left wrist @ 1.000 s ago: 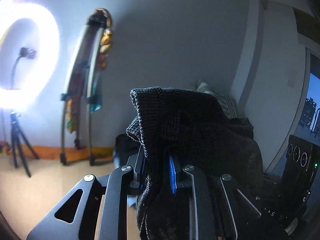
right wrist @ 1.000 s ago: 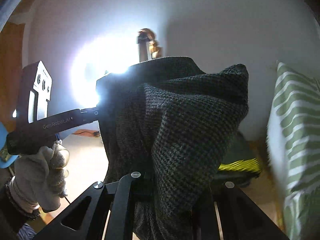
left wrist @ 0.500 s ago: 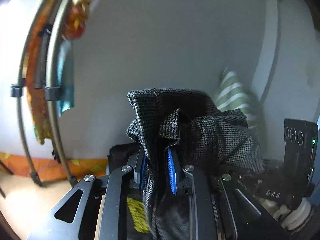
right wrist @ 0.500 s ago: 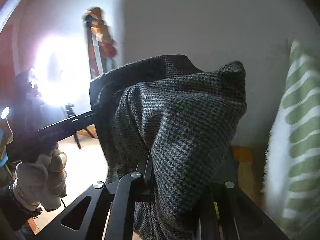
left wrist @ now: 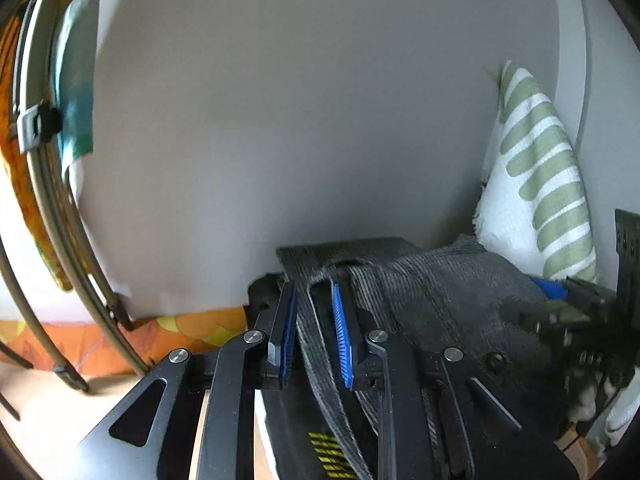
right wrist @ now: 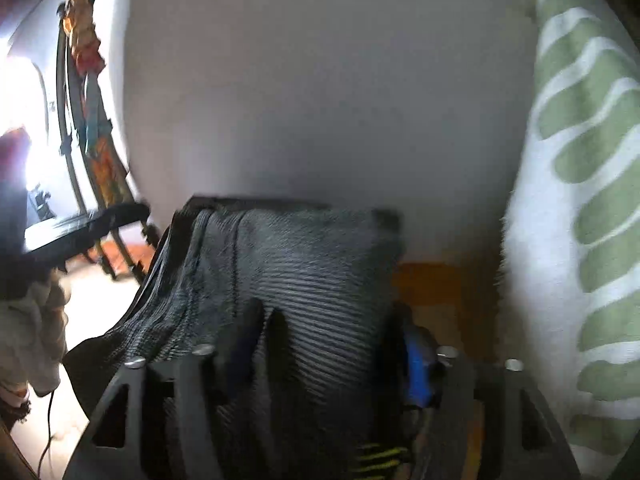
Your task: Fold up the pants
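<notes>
The grey checked pants (left wrist: 432, 292) lie low and spread across both views, also showing in the right wrist view (right wrist: 304, 264). My left gripper (left wrist: 314, 336) has its blue pads a little apart with a strip of the pants' edge between them. My right gripper (right wrist: 332, 344) stands wide apart around a bulge of the pants; its blue pad (right wrist: 416, 372) shows on the right, blurred. The right gripper also shows at the right edge of the left wrist view (left wrist: 568, 300). The gloved hand holding the left gripper (right wrist: 32, 320) appears at the left of the right wrist view.
A green-and-white striped pillow (left wrist: 536, 184) leans against the white wall (left wrist: 300, 120) at the right; it fills the right side of the right wrist view (right wrist: 580, 208). Hoops with colourful cloth (left wrist: 48, 140) stand at left. A dark item with yellow marks (left wrist: 324, 456) lies under the pants.
Both grippers have come down and forward with the pants, which were bunched high and now lie low and flat. Both pairs of jaws have parted. The ring light left the left view.
</notes>
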Available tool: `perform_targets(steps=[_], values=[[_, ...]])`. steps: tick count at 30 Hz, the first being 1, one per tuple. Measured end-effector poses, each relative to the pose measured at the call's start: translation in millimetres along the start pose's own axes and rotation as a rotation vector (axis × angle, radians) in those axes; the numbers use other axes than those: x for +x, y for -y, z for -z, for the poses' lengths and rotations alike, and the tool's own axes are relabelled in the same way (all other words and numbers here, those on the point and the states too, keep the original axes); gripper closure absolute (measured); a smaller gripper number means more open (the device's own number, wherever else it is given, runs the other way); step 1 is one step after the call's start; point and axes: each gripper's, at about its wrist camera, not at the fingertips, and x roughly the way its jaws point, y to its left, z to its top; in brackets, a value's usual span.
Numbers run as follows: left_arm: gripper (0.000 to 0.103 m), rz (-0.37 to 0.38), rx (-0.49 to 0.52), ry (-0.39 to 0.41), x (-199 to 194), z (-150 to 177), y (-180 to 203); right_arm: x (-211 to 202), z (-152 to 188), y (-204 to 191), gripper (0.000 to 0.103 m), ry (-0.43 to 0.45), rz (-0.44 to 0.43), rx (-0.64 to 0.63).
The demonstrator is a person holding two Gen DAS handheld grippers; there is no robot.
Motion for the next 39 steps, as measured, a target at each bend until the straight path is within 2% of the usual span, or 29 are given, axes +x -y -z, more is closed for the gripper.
perform_targets(steps=[2, 5, 7, 8, 11, 14, 15, 16, 17, 18, 19, 21, 23, 25, 28, 29, 32, 34, 39], values=[[0.086, 0.013, -0.011, 0.0, 0, 3, 3, -8, -4, 11, 0.032, 0.015, -0.004, 0.043], [0.086, 0.086, -0.024, -0.013, -6, 7, 10, -12, -13, 23, 0.036, 0.02, -0.032, 0.099], [0.086, 0.145, 0.01, -0.028, -14, 17, 27, -3, -23, 29, 0.036, -0.008, -0.063, 0.14], [0.086, 0.165, 0.038, -0.04, -16, 21, 36, 5, -28, 38, 0.036, -0.039, -0.112, 0.191], [0.086, 0.197, 0.139, -0.099, -13, 40, 59, 33, -36, 56, 0.039, -0.098, -0.158, 0.318], [0.086, 0.219, 0.161, -0.158, -4, 54, 63, 59, -41, 68, 0.041, -0.156, -0.209, 0.406], [0.086, 0.219, 0.16, -0.168, -1, 57, 61, 66, -43, 70, 0.045, -0.172, -0.228, 0.429], [0.086, 0.221, 0.156, -0.177, 1, 59, 58, 71, -44, 71, 0.061, -0.176, -0.235, 0.446], [0.086, 0.226, 0.153, -0.182, 2, 60, 55, 76, -47, 70, 0.073, -0.178, -0.238, 0.455], [0.086, 0.235, 0.146, -0.191, 4, 62, 52, 76, -50, 67, 0.075, -0.174, -0.239, 0.439], [0.086, 0.245, 0.141, -0.199, 5, 63, 49, 72, -56, 57, 0.082, -0.146, -0.22, 0.383], [0.086, 0.253, 0.146, -0.205, 6, 66, 47, 61, -68, 33, 0.087, -0.085, -0.163, 0.228], [0.086, 0.252, 0.146, -0.195, 3, 69, 46, 63, -75, 17, 0.09, -0.062, -0.054, 0.126], [0.086, 0.264, 0.115, -0.203, 1, 69, 43, 80, -72, 15, 0.09, -0.094, 0.013, 0.112], [0.086, 0.274, 0.097, -0.22, -9, 72, 41, 98, -62, 11, 0.078, -0.141, 0.136, 0.055], [0.086, 0.269, 0.101, -0.221, -13, 73, 41, 96, -59, 11, 0.07, -0.135, 0.16, 0.056], [0.086, 0.248, 0.093, -0.228, -28, 72, 35, 67, -62, 14, 0.062, -0.069, 0.194, 0.076], [0.086, 0.244, 0.073, -0.226, -41, 70, 32, 44, -61, 17, 0.06, -0.047, 0.23, 0.085], [0.086, 0.208, 0.032, -0.213, -89, 73, 21, -22, -57, 14, 0.056, -0.005, 0.193, 0.109]])
